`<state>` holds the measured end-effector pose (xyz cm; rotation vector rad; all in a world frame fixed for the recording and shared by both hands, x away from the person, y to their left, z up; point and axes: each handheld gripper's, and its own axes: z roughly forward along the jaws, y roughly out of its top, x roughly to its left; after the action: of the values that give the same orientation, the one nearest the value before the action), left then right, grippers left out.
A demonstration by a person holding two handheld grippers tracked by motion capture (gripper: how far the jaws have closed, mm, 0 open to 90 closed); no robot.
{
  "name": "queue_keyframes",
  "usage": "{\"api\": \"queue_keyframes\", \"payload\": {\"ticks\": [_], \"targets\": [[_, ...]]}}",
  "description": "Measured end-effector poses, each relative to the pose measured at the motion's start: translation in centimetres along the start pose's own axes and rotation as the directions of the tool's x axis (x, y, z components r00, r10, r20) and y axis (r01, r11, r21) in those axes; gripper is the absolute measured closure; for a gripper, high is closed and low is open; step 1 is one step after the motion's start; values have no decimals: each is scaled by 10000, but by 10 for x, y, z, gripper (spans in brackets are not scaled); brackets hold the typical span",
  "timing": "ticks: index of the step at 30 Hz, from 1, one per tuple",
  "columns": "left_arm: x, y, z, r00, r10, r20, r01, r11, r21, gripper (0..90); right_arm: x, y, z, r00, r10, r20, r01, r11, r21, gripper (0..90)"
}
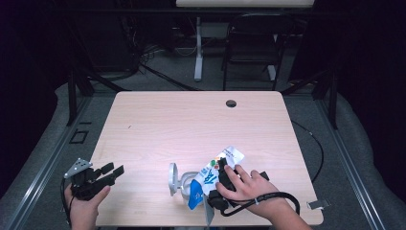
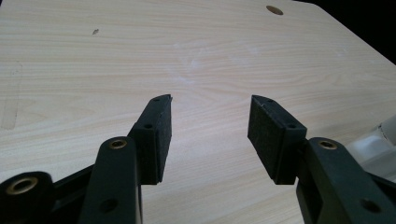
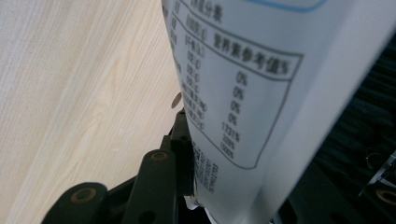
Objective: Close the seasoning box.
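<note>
A white and blue printed pouch [image 1: 218,166] is tilted over a small metal pot [image 1: 184,181] with its round lid [image 1: 172,178] hinged open, near the table's front edge. My right gripper [image 1: 221,179], under a hand, is shut on the pouch. In the right gripper view the pouch [image 3: 243,84] shows a printed table, and the left pad [image 3: 184,140] presses against it; the other jaw is hidden behind it. My left gripper [image 1: 114,169] is held at the table's front left corner, open with nothing between its fingers [image 2: 211,100]. It points across the bare wood.
The light wooden table [image 1: 191,120] has a round cable hole [image 1: 231,103] near its far edge, also seen as a hole [image 2: 274,10]. A black chair [image 1: 253,43] and a white desk leg [image 1: 198,48] stand beyond. The pot's edge [image 2: 380,140] shows at the right.
</note>
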<state>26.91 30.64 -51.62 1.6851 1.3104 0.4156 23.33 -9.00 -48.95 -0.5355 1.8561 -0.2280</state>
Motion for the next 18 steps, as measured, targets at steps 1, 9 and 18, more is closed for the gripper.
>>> {"api": "queue_keyframes", "payload": {"ticks": [1, 9, 18], "targets": [[0, 0, 0, 10000, -3, 1, 3, 10000, -3, 501, 0, 0, 0, 10000, 0, 0, 0, 10000, 0, 700], [0, 0, 0, 10000, -15, 6, 15, 10000, 7, 501, 0, 0, -1, 10000, 78, -17, -78, 10000, 22, 712], [0, 0, 0, 10000, -17, 22, 17, 10000, 25, 501, 0, 0, -1, 9999, 101, -53, -101, 9999, 9, 725]]}}
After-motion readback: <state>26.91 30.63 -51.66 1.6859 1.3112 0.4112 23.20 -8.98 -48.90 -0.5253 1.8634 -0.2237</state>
